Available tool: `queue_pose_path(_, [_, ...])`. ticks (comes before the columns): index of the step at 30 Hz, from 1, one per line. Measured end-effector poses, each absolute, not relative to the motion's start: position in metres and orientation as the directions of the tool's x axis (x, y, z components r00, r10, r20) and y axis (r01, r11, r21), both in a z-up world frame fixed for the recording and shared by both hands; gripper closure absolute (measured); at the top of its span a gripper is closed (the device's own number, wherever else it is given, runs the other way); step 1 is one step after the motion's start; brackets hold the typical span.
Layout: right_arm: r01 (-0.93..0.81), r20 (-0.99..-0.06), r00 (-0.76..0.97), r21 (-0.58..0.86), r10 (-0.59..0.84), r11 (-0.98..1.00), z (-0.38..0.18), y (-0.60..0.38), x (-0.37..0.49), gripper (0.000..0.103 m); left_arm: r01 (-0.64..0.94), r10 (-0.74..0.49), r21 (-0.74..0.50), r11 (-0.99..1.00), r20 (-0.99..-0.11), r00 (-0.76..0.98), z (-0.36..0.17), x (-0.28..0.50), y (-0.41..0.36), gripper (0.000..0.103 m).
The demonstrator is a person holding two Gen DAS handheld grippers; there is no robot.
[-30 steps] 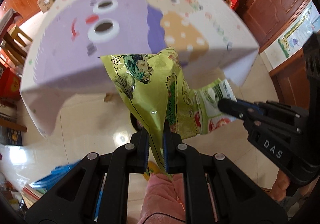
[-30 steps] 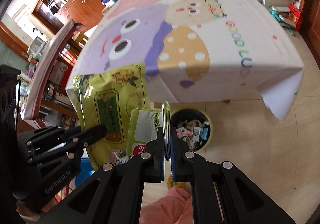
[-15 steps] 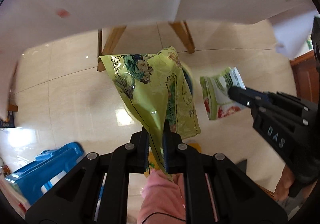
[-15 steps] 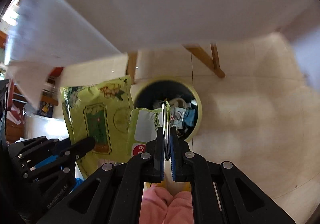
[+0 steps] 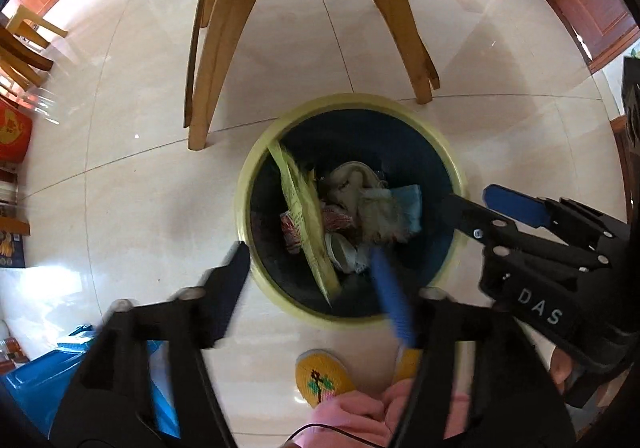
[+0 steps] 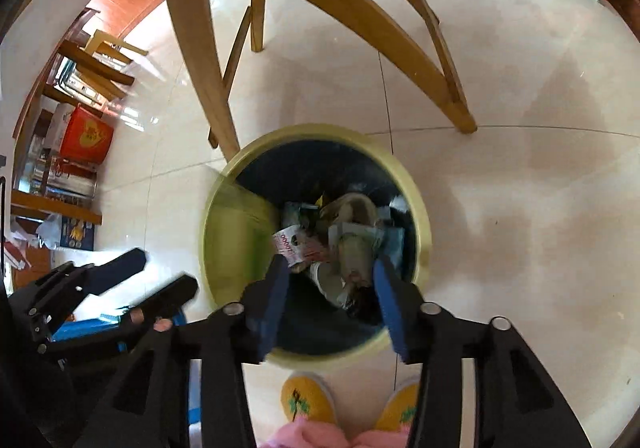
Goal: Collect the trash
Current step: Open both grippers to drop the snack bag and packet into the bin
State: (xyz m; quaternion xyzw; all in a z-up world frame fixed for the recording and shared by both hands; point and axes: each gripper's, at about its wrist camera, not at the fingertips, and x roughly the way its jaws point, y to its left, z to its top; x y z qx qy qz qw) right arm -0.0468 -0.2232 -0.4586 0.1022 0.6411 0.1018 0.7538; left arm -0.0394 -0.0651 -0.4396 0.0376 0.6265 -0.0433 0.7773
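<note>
A round bin with a yellow rim stands on the floor below both grippers, filled with crumpled trash. The yellow-green snack bag stands on edge inside the bin's left half; in the right wrist view it is a blurred yellow-green sheet. My left gripper is open over the bin's near edge with nothing in it. My right gripper is open above the trash and holds nothing. I cannot pick out the small green-white packet among the trash.
Wooden table legs rise just behind the bin. A person's yellow slippers stand at its near side. A blue container lies at the lower left, a red box by shelves at left.
Both grippers have tilted down from the table to above the bin and opened. The yellow-green bag has dropped from the left gripper into the bin, and the green-white packet has left the right gripper.
</note>
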Motion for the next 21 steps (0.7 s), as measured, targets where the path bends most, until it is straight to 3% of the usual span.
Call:
queue_pose_path(2, [-0.009, -0.947, 0.169, 0.277, 0.274, 0.961, -0.463, -0.228, -0.047, 0.054, 0.105, -0.024, -0.002, 0.994, -0.977, 0.211, -0.445, -0.037, -0.066, 0.019])
queue_pose_path(11, [0.014, -0.949, 0.204, 0.249, 0.241, 0.968, -0.452, -0.232, -0.052, 0.045, 0.085, -0.028, -0.006, 0.996, -0.968, 0.250, -0.429, -0.042, -0.054, 0.019])
queue_pose_path(21, [0.043, -0.952, 0.208, 0.240, 0.226, 0.970, -0.407, -0.233, -0.069, 0.044, 0.021, -0.027, -0.022, 1.000, -0.967, 0.252, -0.376, -0.051, -0.037, 0.019])
